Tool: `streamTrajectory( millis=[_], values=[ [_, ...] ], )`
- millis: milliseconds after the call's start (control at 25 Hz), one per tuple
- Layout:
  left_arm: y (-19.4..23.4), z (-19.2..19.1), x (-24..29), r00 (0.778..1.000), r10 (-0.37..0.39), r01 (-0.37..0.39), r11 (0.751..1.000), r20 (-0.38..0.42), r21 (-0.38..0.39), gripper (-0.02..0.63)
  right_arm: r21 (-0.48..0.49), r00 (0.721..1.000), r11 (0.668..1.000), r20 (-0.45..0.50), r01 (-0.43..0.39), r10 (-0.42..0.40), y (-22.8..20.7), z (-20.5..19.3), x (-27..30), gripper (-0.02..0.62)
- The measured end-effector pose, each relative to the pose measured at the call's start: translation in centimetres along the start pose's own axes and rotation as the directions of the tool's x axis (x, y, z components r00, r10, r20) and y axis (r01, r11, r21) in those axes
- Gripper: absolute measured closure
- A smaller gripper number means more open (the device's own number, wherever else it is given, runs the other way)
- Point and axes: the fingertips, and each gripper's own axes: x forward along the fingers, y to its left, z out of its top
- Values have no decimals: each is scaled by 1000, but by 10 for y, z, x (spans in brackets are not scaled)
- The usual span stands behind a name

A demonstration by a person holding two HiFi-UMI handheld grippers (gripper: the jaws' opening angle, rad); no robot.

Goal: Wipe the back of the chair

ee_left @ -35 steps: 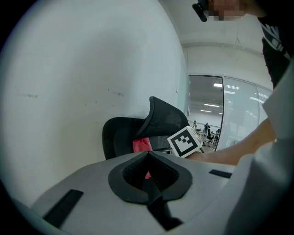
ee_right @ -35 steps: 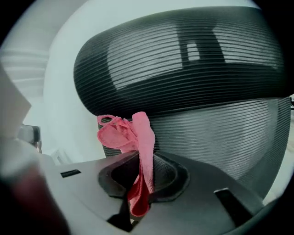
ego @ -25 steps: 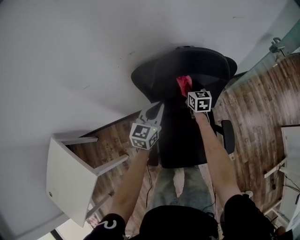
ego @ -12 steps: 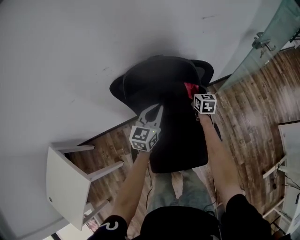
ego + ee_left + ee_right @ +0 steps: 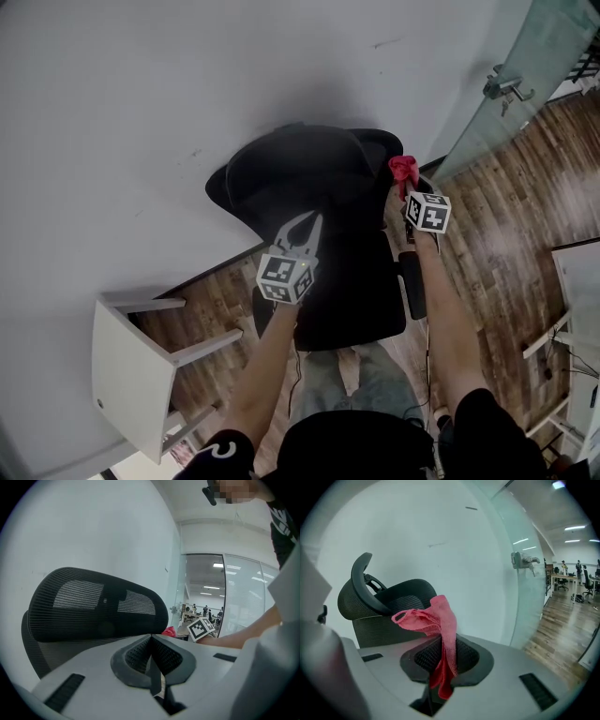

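Observation:
A black mesh office chair (image 5: 309, 178) stands against the white wall, its back seen from above. My right gripper (image 5: 409, 187) is shut on a red cloth (image 5: 403, 170) at the right edge of the chair's back. In the right gripper view the cloth (image 5: 438, 620) sticks up from the jaws of the right gripper (image 5: 440, 644), with the chair back (image 5: 389, 606) to the left behind it. My left gripper (image 5: 307, 220) hovers over the chair's middle; in the left gripper view the left gripper (image 5: 151, 641) is shut and holds nothing, facing the mesh back (image 5: 93, 604).
A white stool (image 5: 131, 361) stands to the left on the wooden floor. A glass door with a metal handle (image 5: 503, 84) is at the upper right. The chair's armrest (image 5: 411, 286) lies below my right gripper. A white desk edge (image 5: 581, 291) shows far right.
My right gripper has carried the red cloth rightward from the middle of the chair's back to its right edge. The chair has shifted left in the view. The left gripper has hardly moved.

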Motion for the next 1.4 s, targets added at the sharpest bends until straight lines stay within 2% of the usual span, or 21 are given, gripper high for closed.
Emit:
streamTrajectory(
  millis=[240,480,600,800,1120,1400],
  values=[
    [0,-2,-7,1000,-1,1,999,4,-34,581,0,1000,1000,-5,-17,17,8,-11,-24,523],
    [22,-18,-32,1000,5,-5,998,2,-69,581,-22,996,996,-25,-85,85,67,-36,-34,523],
    [42,-28,-54,1000,5,-5,997,-3,-71,581,-19,993,993,-34,-114,113,108,-51,-29,523],
    [84,-55,-102,999,27,-28,996,-17,-87,581,-34,980,980,-53,-194,192,200,-82,-20,523],
    [157,-82,-166,998,69,-69,993,-6,-97,581,-115,944,937,-79,-329,322,349,-114,10,523],
    [210,-108,-207,993,116,-115,987,-2,-115,581,-139,914,904,-86,-405,397,428,-130,37,523]
  ],
)
